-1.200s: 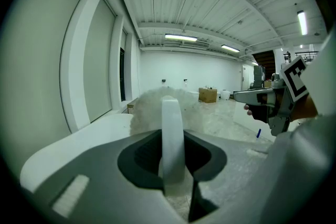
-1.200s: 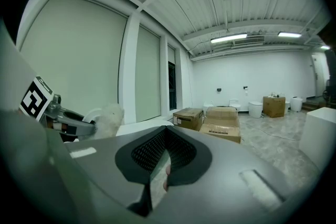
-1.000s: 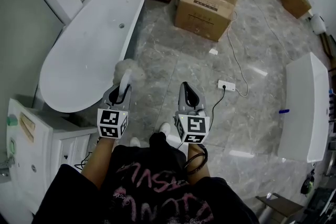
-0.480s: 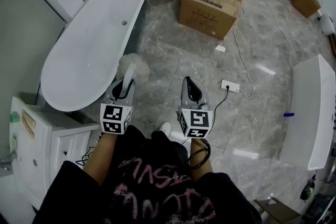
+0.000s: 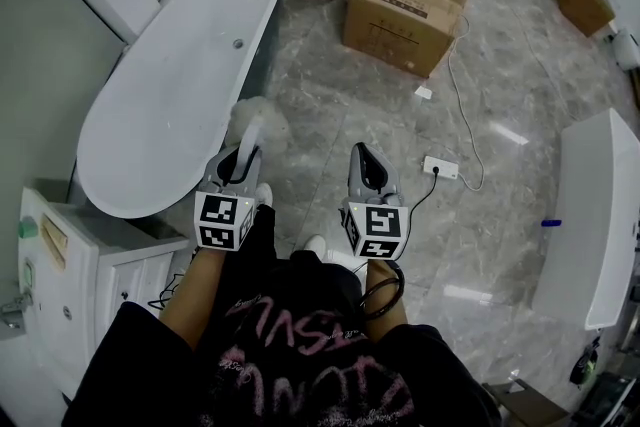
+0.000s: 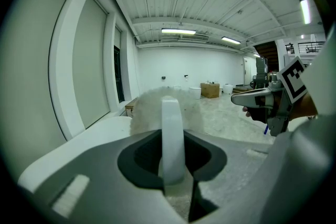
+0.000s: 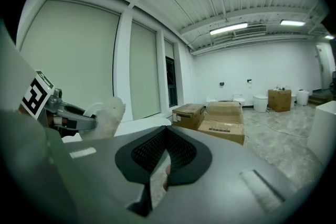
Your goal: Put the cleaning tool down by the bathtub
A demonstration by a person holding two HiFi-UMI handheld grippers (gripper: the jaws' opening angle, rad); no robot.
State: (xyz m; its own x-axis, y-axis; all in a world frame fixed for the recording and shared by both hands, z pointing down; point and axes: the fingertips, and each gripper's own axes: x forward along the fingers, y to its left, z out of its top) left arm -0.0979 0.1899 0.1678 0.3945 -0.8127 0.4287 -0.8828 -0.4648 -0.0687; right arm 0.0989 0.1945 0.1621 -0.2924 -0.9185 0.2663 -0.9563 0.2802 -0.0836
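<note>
White bathtub (image 5: 170,85) beside cleaning tool (image 5: 260,118), cardboard boxes (image 5: 405,5) and power strip (image 5: 440,167) ahead

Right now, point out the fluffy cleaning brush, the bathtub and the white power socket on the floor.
fluffy cleaning brush (image 5: 260,115): head view, on its fluffy white head.
bathtub (image 5: 150,115): head view, on the bare inner bottom.
white power socket (image 5: 438,166): head view, on its top face.

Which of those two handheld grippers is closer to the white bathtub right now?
Left. The left gripper, clamped on the cleaning tool, is beside the bathtub edge; the right gripper is farther out over the floor.
</note>
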